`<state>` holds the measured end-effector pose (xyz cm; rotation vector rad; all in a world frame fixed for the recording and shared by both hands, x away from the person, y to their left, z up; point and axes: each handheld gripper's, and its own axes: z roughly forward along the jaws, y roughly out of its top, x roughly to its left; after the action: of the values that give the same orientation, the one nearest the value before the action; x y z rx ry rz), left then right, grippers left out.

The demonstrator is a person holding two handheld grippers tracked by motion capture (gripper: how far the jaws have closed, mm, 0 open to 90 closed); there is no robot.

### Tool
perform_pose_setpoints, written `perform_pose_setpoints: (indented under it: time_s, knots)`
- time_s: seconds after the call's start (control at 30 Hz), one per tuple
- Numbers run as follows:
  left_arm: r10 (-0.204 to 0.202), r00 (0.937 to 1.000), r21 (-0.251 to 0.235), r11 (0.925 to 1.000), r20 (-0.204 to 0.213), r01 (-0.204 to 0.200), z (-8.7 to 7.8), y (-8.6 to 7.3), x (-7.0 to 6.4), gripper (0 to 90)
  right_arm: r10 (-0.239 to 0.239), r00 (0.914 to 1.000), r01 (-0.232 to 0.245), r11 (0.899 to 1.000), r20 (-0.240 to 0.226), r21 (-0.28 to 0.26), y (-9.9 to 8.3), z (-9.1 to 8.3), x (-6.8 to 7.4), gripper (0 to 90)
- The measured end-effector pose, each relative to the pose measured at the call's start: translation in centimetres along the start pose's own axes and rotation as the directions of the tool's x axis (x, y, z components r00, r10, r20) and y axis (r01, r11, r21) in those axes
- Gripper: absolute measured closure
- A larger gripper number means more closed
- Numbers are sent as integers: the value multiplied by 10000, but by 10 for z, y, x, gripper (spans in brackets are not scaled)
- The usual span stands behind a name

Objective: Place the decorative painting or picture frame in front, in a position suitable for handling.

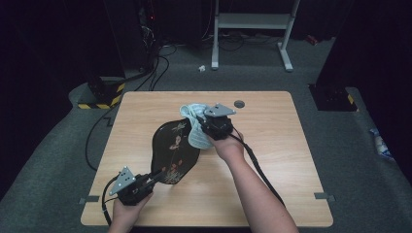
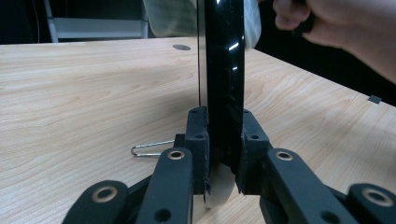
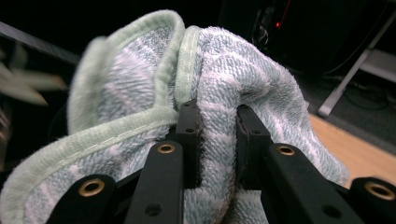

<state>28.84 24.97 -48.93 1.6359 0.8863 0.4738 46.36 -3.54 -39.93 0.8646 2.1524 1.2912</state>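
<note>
A glossy black tray (image 1: 174, 148) with a painted flower pattern lies lifted at a slant over the table's middle. My left gripper (image 1: 154, 177) is shut on its near rim; in the left gripper view the tray's black edge (image 2: 225, 70) stands between the jaws of that gripper (image 2: 223, 151). My right gripper (image 1: 206, 127) is shut on a pale green terry cloth (image 1: 195, 124) pressed against the tray's far right edge. In the right gripper view the cloth (image 3: 243, 79) bulges around the jaws of the gripper (image 3: 217, 140).
The light wooden table (image 1: 272, 160) has a round grey cap (image 1: 239, 104) near its far edge. A bent wire clip (image 2: 148, 148) lies on the wood beside my left gripper. Cables and a white metal frame (image 1: 252, 22) sit on the floor beyond.
</note>
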Motion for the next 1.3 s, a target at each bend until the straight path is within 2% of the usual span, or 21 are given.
perform_pose_setpoints:
  time_s: [0.1,0.27,0.5,0.67,0.77,0.83,1.03,1.2,1.3]
  knots:
    - [-47,10000,-8,10000,21,47,0,0,0,782,57,9999,-55,9998,-104,181,-13,5,0,741]
    - [8,10000,35,10000,-10,-8,0,0,1,781,-135,9993,159,9973,-342,711,-38,14,8,744]
    - [-2,10000,27,10000,29,2,0,0,2,782,-7,9995,45,9924,-309,1228,-68,20,11,747]
    - [0,10000,10,10000,51,0,0,0,2,782,20,9996,25,9885,-298,1514,-81,23,11,746]
    - [3,10000,31,10000,61,-3,0,0,3,782,-115,9997,144,9898,-213,1421,-77,20,12,746]
    - [13,10000,50,10000,65,-14,0,1,3,783,-225,9996,244,9934,-180,1121,-69,15,12,745]
    - [28,10000,70,10000,59,-28,0,1,3,783,-372,9993,372,9992,-13,144,-33,-1,11,743]
    - [49,10000,76,10000,74,-49,0,1,3,783,-543,9985,548,9964,86,-640,-7,-15,14,743]
    - [45,10000,83,10000,75,-46,0,1,3,783,-626,9980,636,9901,114,-1250,9,-26,18,743]
